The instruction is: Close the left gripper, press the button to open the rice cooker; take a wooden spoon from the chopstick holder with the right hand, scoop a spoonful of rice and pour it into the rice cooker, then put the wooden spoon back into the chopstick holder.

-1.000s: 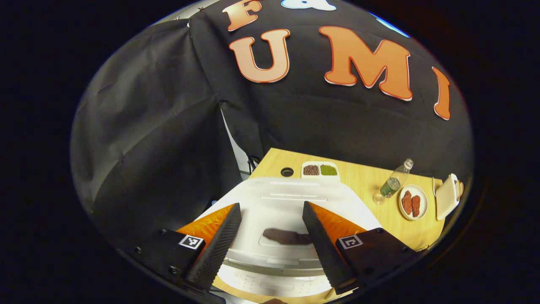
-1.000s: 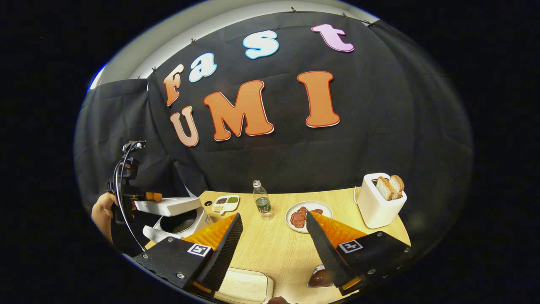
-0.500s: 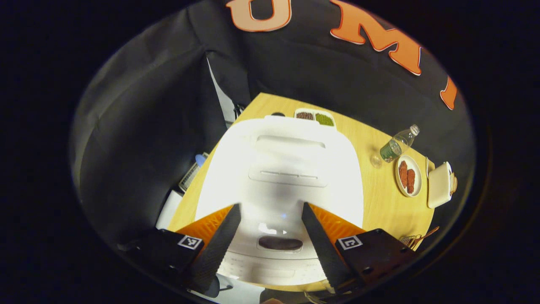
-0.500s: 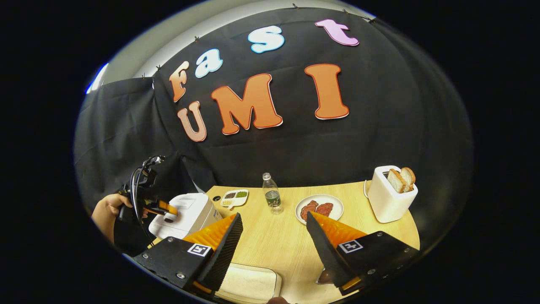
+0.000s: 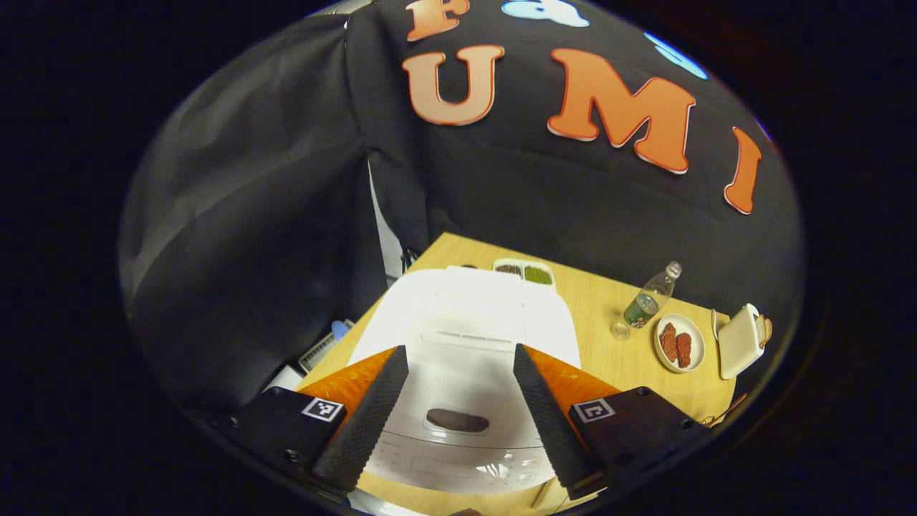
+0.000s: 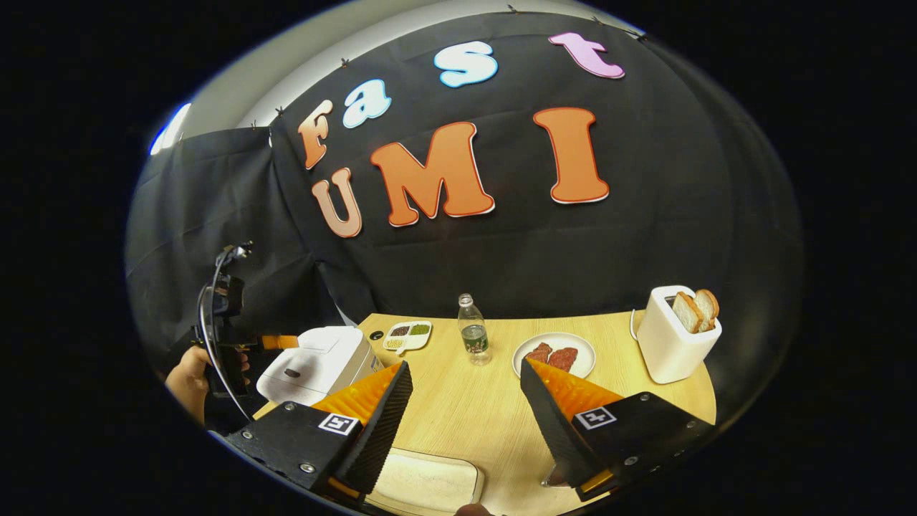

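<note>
The white rice cooker (image 5: pixel 466 337) stands at the table's left end with its lid down; its dark oval button (image 5: pixel 456 421) lies between and below my left gripper's (image 5: pixel 458 351) open fingers, which hover above the lid without touching it. The right gripper view has the cooker (image 6: pixel 315 362) closed, with the left gripper (image 6: pixel 236 337) held by a hand (image 6: pixel 188 369) just left of it. My right gripper (image 6: pixel 466 365) is open and empty over the table's front. A white tray of rice (image 6: pixel 426 484) lies under it. A thin wooden handle (image 5: pixel 723 414) pokes in at the right edge.
On the wooden table (image 6: pixel 473 408) stand a water bottle (image 6: pixel 473 337), a plate of meat slices (image 6: pixel 554 355), a white toaster with bread (image 6: pixel 677 333) and a small divided dish of beans (image 6: pixel 407 333). A loose bottle cap (image 5: pixel 617 330) lies beside the bottle.
One second ago the cooker lid stood raised with the left gripper on it. The lid came down shut, and the left gripper has since lifted off it. The right gripper barely moved.
</note>
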`<state>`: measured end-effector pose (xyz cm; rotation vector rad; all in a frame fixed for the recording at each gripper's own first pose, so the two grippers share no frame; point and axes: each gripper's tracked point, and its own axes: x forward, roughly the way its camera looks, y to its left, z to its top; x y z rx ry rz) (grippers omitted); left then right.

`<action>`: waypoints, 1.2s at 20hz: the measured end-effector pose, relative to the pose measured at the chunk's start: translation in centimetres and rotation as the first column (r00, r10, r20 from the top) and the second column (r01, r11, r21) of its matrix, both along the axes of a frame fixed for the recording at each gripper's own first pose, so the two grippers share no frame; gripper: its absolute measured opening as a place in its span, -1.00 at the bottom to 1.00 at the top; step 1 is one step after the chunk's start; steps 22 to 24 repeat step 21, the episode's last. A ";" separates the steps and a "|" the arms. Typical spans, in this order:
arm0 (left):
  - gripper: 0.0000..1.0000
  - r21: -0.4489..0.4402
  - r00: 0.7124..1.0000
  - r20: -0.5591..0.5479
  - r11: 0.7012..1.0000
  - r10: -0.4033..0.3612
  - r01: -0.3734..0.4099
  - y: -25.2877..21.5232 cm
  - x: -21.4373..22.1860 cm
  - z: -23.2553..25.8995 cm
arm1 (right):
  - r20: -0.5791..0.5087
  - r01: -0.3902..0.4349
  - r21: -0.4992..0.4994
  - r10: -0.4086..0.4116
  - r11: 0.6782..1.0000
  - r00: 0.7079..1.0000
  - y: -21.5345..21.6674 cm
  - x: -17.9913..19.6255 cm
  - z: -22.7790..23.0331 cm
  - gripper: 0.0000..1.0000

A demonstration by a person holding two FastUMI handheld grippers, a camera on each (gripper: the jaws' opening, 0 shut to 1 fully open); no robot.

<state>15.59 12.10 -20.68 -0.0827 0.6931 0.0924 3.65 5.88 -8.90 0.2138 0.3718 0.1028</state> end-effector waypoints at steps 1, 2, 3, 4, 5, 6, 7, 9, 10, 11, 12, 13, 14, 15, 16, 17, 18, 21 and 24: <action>1.00 0.011 0.999 0.047 1.000 -0.007 0.007 -0.3 -0.1 1.5 | 0.021 -0.001 -0.010 0.001 1.000 1.000 0.1 0.2 0.6 0.88; 1.00 0.018 0.995 0.099 1.000 -0.022 0.020 -0.7 -0.4 3.0 | 0.043 0.001 -0.020 0.000 1.000 0.999 0.1 0.2 1.1 0.88; 1.00 0.025 0.989 0.148 0.999 -0.029 0.026 -1.1 -0.7 4.5 | 0.061 0.001 -0.030 0.001 1.000 0.998 0.1 0.3 1.6 0.88; 1.00 0.031 0.981 0.192 0.999 -0.041 0.036 -1.7 -1.1 5.9 | 0.077 0.002 -0.039 0.001 0.999 0.997 0.1 0.3 2.0 0.88; 1.00 0.032 0.970 0.239 0.998 -0.051 0.045 -2.3 -1.4 7.6 | 0.095 0.005 -0.047 -0.001 0.999 0.995 0.0 0.5 2.5 0.88; 1.00 0.033 0.956 0.288 0.998 -0.063 0.056 -2.8 -2.2 9.6 | 0.113 0.008 -0.054 -0.002 0.998 0.994 0.0 0.4 3.0 0.88; 1.00 0.035 0.939 0.336 0.997 -0.072 0.064 -3.2 -2.6 11.4 | 0.136 0.010 -0.062 -0.002 0.998 0.991 -0.1 0.4 3.7 0.88; 1.00 0.044 0.908 0.410 0.996 -0.090 0.079 -3.8 -4.0 14.0 | 0.176 0.019 -0.076 -0.005 0.997 0.984 -0.1 0.5 4.9 0.88; 1.00 0.049 0.899 0.428 0.996 -0.093 0.080 -4.1 -4.9 15.0 | 0.192 0.023 -0.081 -0.007 0.996 0.981 -0.1 0.3 5.3 0.88; 1.00 0.054 0.888 0.449 0.995 -0.102 0.087 -4.5 -5.7 16.2 | 0.213 0.026 -0.085 -0.007 0.996 0.977 0.0 0.2 6.1 0.88; 1.00 0.063 0.874 0.473 0.994 -0.111 0.092 -4.8 -6.4 17.5 | 0.238 0.028 -0.090 -0.006 0.996 0.971 0.2 0.1 7.0 0.87; 1.00 0.065 0.858 0.501 0.994 -0.113 0.093 -5.1 -7.0 18.7 | 0.262 0.030 -0.098 -0.003 0.995 0.965 0.4 0.1 7.8 0.88; 1.00 0.062 0.842 0.526 0.992 -0.123 0.106 -5.7 -7.5 19.8 | 0.287 0.028 -0.106 0.004 0.994 0.958 0.7 -0.3 7.9 0.87; 1.00 0.061 0.823 0.553 0.992 -0.129 0.115 -6.3 -8.2 20.8 | 0.313 0.024 -0.114 0.012 0.993 0.950 0.7 -0.4 8.5 0.88; 1.00 0.065 0.799 0.586 0.990 -0.137 0.122 -6.6 -8.8 21.8 | 0.340 0.025 -0.123 0.018 0.992 0.940 0.7 -0.6 9.1 0.88; 0.99 0.077 0.773 0.617 0.989 -0.145 0.124 -6.9 -9.3 22.7 | 0.360 0.032 -0.134 0.018 0.991 0.933 0.7 -0.6 9.4 0.89; 0.99 0.095 0.754 0.637 0.987 -0.161 0.130 -7.3 -9.8 23.3 | 0.379 0.036 -0.143 0.021 0.989 0.925 0.9 -0.7 9.8 0.90; 1.00 0.125 0.728 0.660 0.983 -0.182 0.133 -8.4 -11.3 23.5 | 0.417 0.036 -0.164 0.036 0.986 0.908 1.4 -1.3 10.6 0.90; 1.00 0.125 0.728 0.660 0.983 -0.182 0.133 -8.4 -11.3 23.5 | 0.417 0.036 -0.164 0.036 0.986 0.908 1.4 -1.3 10.6 0.90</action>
